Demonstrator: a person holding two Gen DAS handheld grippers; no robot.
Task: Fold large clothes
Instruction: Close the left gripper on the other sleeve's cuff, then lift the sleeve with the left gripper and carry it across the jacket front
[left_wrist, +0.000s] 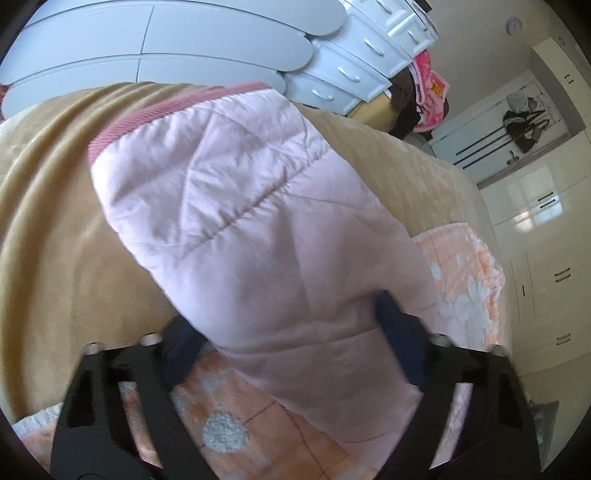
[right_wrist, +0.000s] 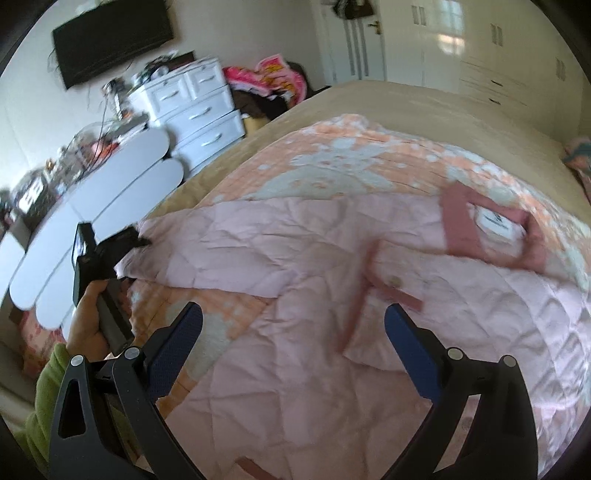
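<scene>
A pale pink quilted jacket lies spread on a peach floral quilt on the bed, its darker pink collar at the right. One sleeve with a ribbed pink cuff runs away from the left wrist camera. My left gripper is shut on this sleeve, the fabric filling the gap and hiding part of both blue pads. The right wrist view shows that left gripper at the sleeve's end, held by a hand. Over the jacket's body my right gripper stands open, holding nothing.
A beige bedspread covers the bed under the quilt. White oval panels and a white chest of drawers stand beside the bed. A pile of bright pink cloth lies past the drawers. White wardrobes line the far wall.
</scene>
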